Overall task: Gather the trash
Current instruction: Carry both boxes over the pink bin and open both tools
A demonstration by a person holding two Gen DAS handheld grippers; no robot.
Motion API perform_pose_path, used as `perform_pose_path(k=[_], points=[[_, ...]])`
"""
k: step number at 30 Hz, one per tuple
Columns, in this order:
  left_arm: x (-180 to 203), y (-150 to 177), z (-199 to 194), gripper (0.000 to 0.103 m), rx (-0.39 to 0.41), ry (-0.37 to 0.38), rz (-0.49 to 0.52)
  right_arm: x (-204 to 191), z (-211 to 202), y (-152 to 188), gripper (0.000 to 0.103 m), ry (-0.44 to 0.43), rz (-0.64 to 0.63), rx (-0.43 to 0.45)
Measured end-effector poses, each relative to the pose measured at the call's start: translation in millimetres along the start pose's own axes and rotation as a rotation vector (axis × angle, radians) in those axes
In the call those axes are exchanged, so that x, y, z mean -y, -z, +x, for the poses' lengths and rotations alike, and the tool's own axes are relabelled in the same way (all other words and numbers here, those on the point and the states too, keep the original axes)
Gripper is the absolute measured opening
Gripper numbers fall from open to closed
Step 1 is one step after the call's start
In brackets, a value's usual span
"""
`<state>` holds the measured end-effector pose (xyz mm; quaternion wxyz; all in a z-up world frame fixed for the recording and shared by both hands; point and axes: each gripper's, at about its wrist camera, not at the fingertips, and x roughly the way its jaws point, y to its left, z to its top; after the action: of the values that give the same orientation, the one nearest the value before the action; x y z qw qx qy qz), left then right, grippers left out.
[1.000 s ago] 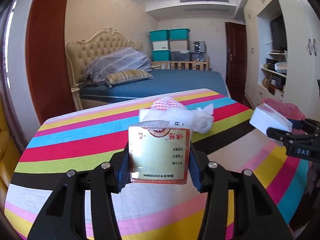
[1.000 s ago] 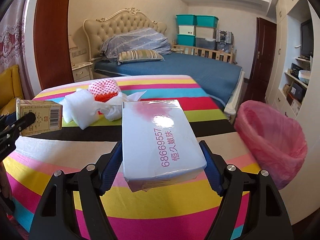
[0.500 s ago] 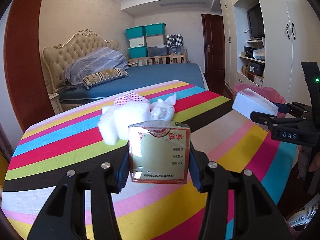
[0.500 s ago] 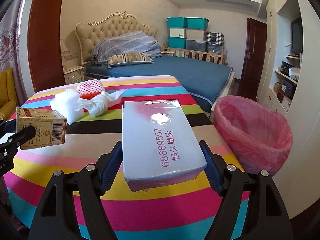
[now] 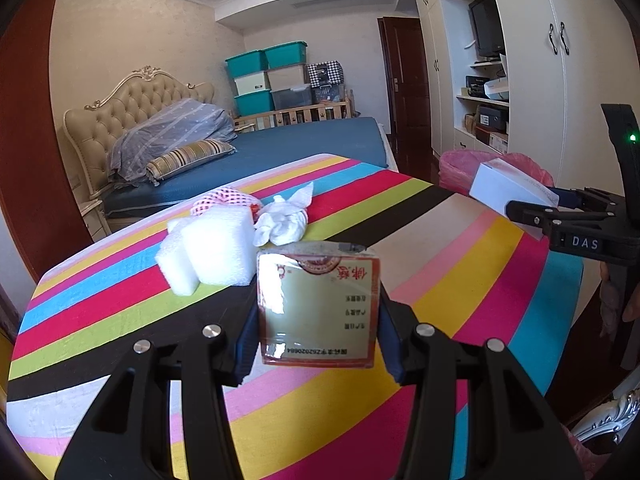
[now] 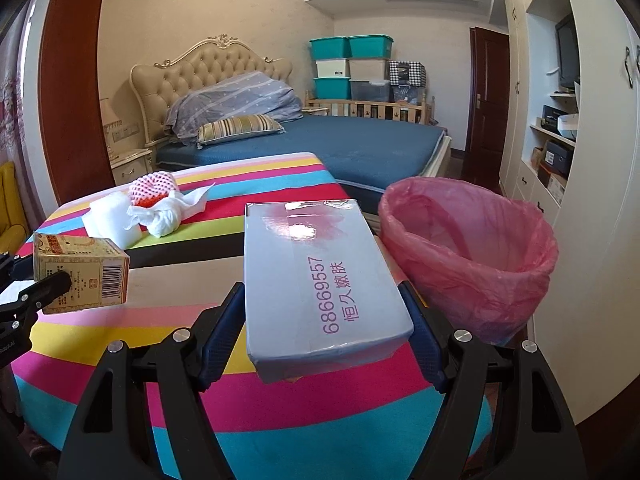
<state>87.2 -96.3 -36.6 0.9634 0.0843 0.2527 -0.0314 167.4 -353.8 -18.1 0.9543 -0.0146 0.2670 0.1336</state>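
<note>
Left gripper pinches a small tan carton between both pads, held above the striped counter; its label reads upside down, number Z62020684 legible. Ahead of it on the counter: white foam block, red-and-white fruit net, crumpled tissue. Only the right wrist view shows the carton's barcode side. Right gripper clamps a pale blue box printed "68669557" in purple with Chinese characters. Just right of it, beside the counter edge, a pink-lined bin, its mouth visible. The left view shows "DAS" on the right gripper's body. Bedroom: blue bed, teal storage crates.
</note>
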Motion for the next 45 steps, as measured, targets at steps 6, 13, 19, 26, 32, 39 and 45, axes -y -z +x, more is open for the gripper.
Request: perform_pose_path(k=[6, 13, 19, 26, 32, 39, 45], points=[[13.8, -5.2, 6.2, 0.049, -0.014, 0.027, 0.024, 17.7, -6.4, 3.7, 0.071, 0.010, 0.027, 0.011], [31.5, -17.4, 15.4, 0.049, -0.028, 0.087, 0.043, 37.9, -15.2, 5.3, 0.071, 0.021, 0.049, 0.022], [44.6, -27.7, 25.9, 0.049, -0.044, 0.166, 0.032, 49.0, -22.3, 7.1, 0.071, 0.029, 0.039, 0.028], [65.3, -46.1, 36.8, 0.049, -0.037, 0.225, 0.042, 73.5, -34.1, -0.6, 0.071, 0.068, 0.035, 0.067], [90.7, -74.7, 52.8, 0.049, -0.017, 0.280, 0.061, 99.0, -28.5, -7.4, 0.071, 0.112, 0.050, 0.067], [120.8, -138.4, 72.4, 0.049, 0.063, 0.338, 0.048, 123.0, -9.4, -21.4, 0.071, 0.160, 0.065, 0.061], [156.2, -177.2, 107.9, 0.049, 0.073, 0.373, 0.035, 139.4, 11.7, -32.1, 0.072, 0.176, 0.076, 0.042]])
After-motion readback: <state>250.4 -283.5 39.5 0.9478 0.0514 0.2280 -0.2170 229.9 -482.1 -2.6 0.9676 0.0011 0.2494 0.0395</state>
